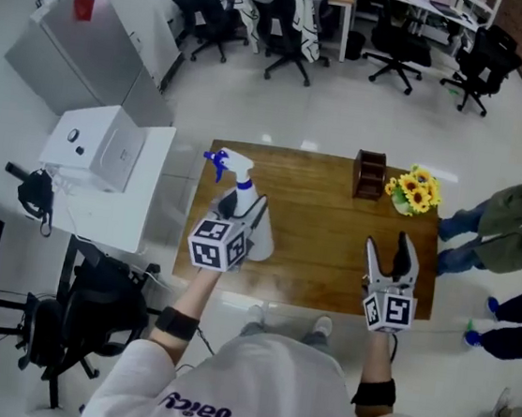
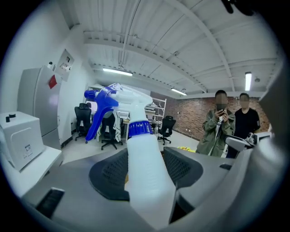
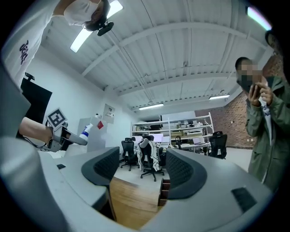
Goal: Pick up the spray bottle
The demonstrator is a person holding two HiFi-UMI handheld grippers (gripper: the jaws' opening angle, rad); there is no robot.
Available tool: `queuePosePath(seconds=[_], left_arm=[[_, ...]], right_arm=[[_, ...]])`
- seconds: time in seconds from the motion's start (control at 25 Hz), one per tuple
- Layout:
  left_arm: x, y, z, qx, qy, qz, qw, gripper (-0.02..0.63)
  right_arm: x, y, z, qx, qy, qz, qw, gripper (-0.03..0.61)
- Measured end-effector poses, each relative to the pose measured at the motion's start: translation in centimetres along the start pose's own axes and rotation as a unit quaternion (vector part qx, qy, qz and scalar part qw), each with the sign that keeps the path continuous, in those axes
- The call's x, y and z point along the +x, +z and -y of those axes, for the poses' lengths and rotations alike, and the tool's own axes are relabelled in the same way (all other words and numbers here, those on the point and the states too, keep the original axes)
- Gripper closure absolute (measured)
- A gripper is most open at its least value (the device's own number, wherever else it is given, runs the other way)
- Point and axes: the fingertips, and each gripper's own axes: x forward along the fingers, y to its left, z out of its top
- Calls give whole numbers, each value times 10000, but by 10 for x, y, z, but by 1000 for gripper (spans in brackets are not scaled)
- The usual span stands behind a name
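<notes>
The spray bottle [image 1: 239,179] is white with a blue trigger head and a blue collar. My left gripper [image 1: 244,206] is shut on its body and holds it upright, lifted above the wooden table [image 1: 311,266]. In the left gripper view the bottle [image 2: 144,163] fills the space between the dark pads [image 2: 108,174], and its nozzle points left. My right gripper [image 1: 388,249] hangs over the table's right front part, open with nothing in it. From the right gripper view [image 3: 138,170] the bottle [image 3: 86,131] shows far off at the left, in the other gripper.
A small brown wooden box [image 1: 369,174] and a bunch of yellow flowers [image 1: 414,191] stand at the table's far right. A white cabinet [image 1: 107,151] sits left of the table. Two people [image 2: 217,127] stand to the right. Office chairs [image 1: 293,27] fill the background.
</notes>
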Motion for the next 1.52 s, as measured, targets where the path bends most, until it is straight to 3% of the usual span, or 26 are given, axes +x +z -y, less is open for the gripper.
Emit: queuePosePath(seconds=[0.16,0.4,0.52,0.76,1.04,1.52], left_arm=[[-32,4,8,191,191,468,9985,368],[-73,-4,21,651,511,851,9929,368],[-91,-11,29,945,585,1040,9884,368],[-120,-33,46,1064,644,1364,9828,367],[-141,-54,46,1045,962,1316,9811,367],[-124,-48,40,1028,907,1272,9824,367]], right_arm=[[-25,-4,19,16,-300,3,9995,250],[-63,-16,32,9,-643,-260,9976,250],[-72,-18,31,68,-662,-196,9976,250],[-80,-19,8,25,-566,-221,9982,250],[-82,-22,-19,-46,-358,-234,9991,250],[-72,-17,-23,-2,-344,-81,9994,250]])
